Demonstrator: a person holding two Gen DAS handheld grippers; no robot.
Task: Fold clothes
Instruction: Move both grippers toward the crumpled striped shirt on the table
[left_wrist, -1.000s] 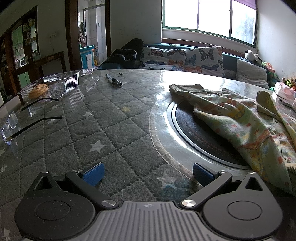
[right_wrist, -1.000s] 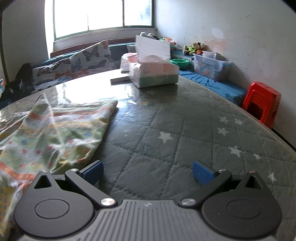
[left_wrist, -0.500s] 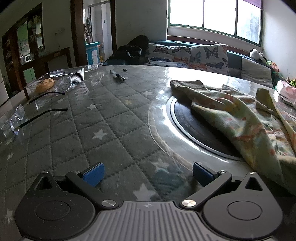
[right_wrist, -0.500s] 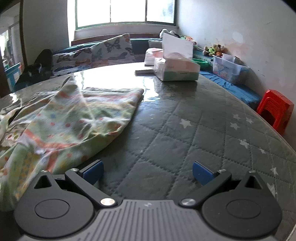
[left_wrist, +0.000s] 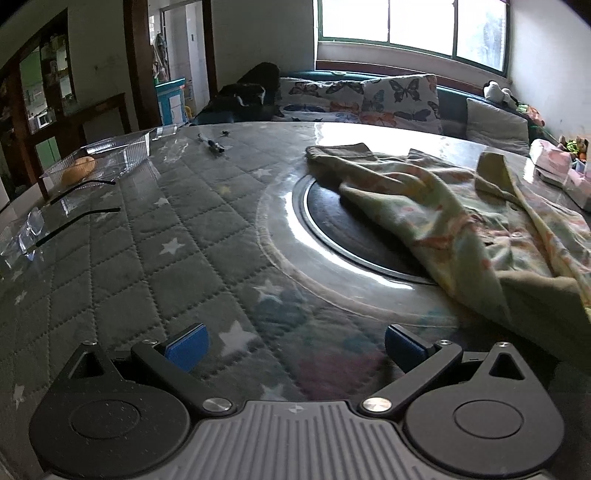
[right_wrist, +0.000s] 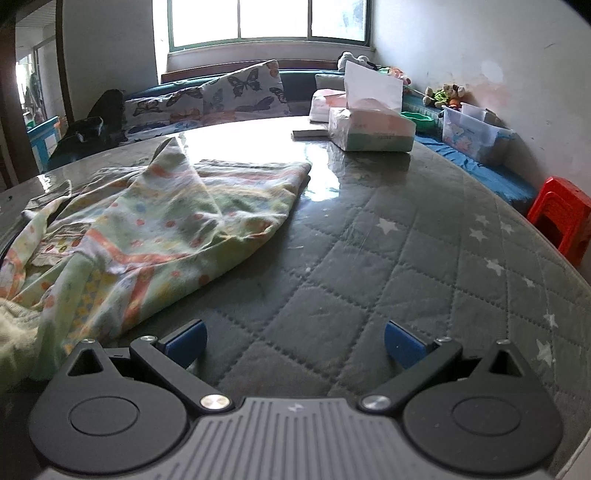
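You held your left claw (left_wrist: 293, 341) and right claw (right_wrist: 293, 338) spread wide and empty over the quilted surface (right_wrist: 424, 258), while the crumpled garment (right_wrist: 147, 229) lay between them, partly draped across the dark round inset (left_wrist: 347, 229).

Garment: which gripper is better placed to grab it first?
Probably right. The right gripper is open, with the garment edge beside its left finger; the left gripper, also open, faces bare table.
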